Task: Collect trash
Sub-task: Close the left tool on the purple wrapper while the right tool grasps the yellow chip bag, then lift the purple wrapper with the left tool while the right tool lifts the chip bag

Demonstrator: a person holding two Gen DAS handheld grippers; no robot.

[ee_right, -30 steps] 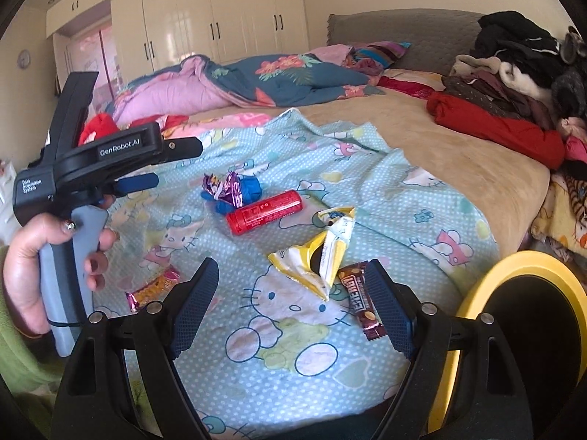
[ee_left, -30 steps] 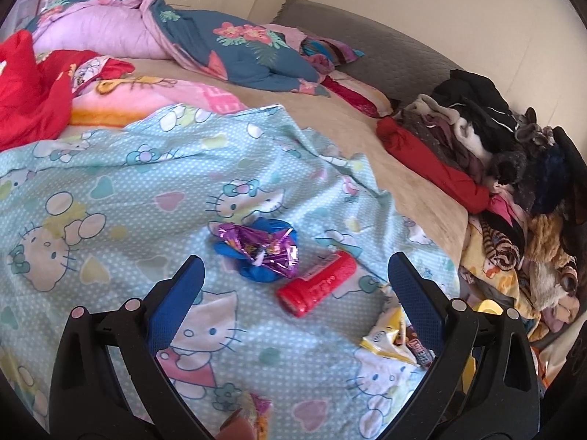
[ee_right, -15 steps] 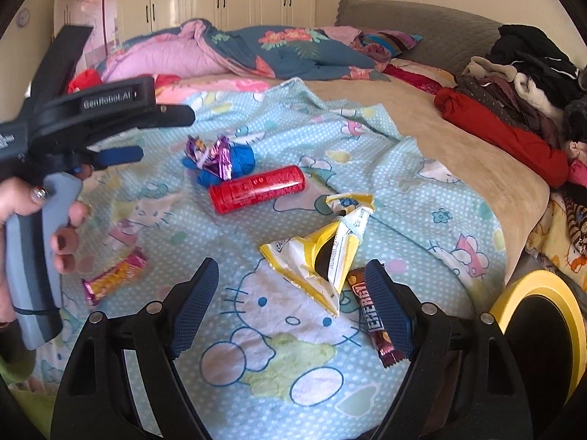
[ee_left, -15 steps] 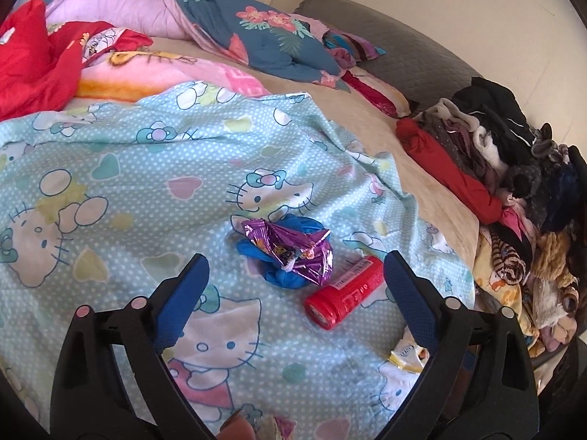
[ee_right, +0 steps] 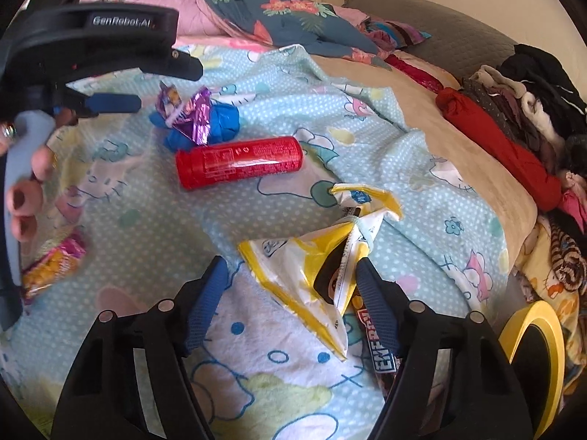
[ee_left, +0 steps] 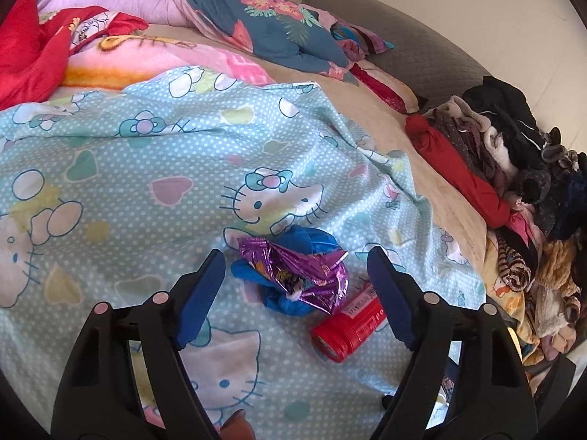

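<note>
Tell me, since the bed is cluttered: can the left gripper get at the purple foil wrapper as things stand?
Probably yes. The left gripper, jaws open though just closing, has the purple foil wrapper between its fingers, with nothing over it.

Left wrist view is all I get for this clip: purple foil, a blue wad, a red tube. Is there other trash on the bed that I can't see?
Observer: Yes. In the right wrist view a crumpled yellow and white wrapper lies between the fingers of the right hand-held gripper. Its jaws have just been closing, but the pads are not yet pressing the wrapper.
Operator: Anything beside it?
Observer: A dark bar wrapper with white lettering, partly tucked under the yellow one's right edge.
Operator: And over on the left?
Observer: An orange and pink candy wrapper lies on the sheet just below the person's left hand.
</note>
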